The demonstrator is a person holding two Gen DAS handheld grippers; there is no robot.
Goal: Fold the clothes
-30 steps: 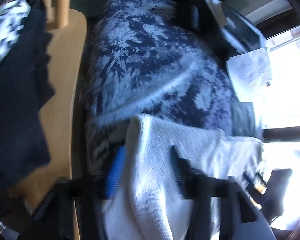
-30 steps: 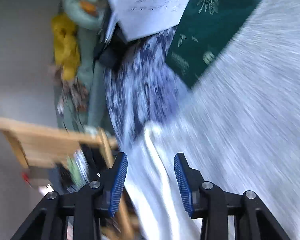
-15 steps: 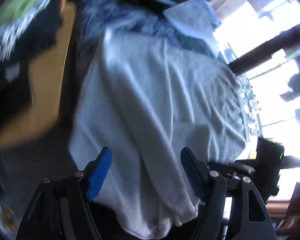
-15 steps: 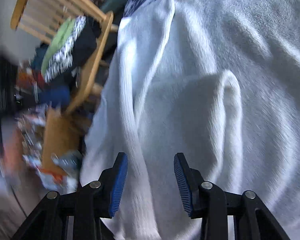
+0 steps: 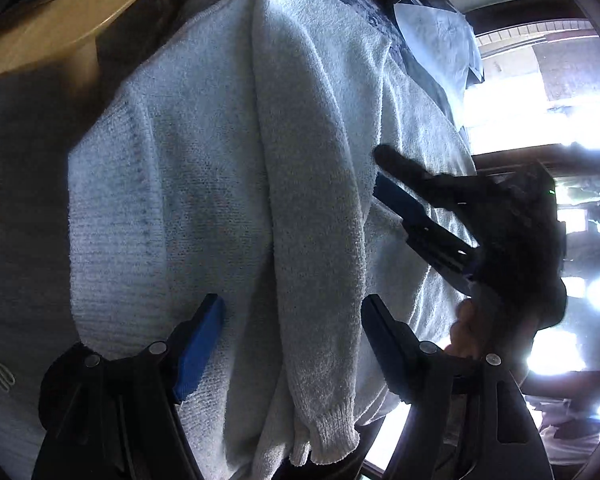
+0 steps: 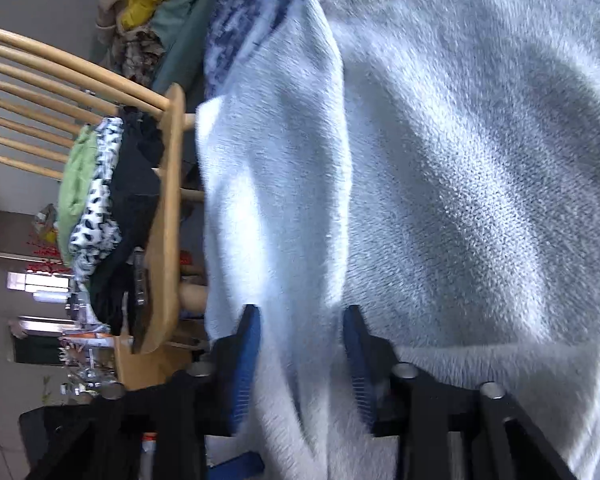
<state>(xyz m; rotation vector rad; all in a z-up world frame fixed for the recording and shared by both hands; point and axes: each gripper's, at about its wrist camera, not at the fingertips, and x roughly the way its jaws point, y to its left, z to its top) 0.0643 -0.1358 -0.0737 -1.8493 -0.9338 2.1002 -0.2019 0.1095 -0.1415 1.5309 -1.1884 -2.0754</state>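
While the white sweater lies spread, the left gripper gapes over its sleeve; the right gripper seems parted astride a fold.

The left gripper is built of matte black plastic: two angular arms, each ending in a finger faced with a ridged blue pad. Round silver screw heads sit on the arms. The right gripper has the same black frame, blue ribbed pads and silver screws. Beside the left gripper's right arm a patch of bare skin shows, in shadow.
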